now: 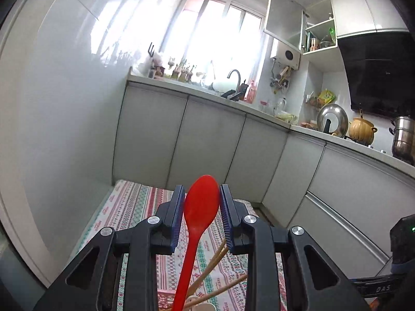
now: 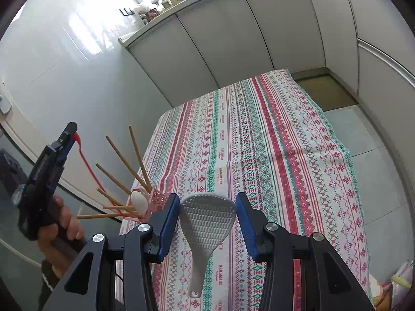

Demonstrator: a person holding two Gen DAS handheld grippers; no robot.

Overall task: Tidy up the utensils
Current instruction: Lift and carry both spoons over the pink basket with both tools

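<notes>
- Left gripper (image 1: 201, 207) clamps red spoon (image 1: 201, 204) by the bowl, handle hanging down toward pink holder (image 2: 153, 198) at table edge
- Right gripper (image 2: 207, 217) clamps white rice paddle (image 2: 207, 220) across its head, handle pointing down over striped cloth (image 2: 272, 155)
- Holder already has chopsticks (image 2: 124, 160) fanned out and a white spoon (image 2: 139, 200), so it's crowded
- Step looks like dropping red spoon handle-first into holder; aim its tip at a gap between the sticks, keep it near upright
- Lower slowly, holder looks light and sits at the edge, could tip
- Release only once handle is well inside
- Keep paddle clear until the left hand (image 2: 64, 223) backs off
</notes>
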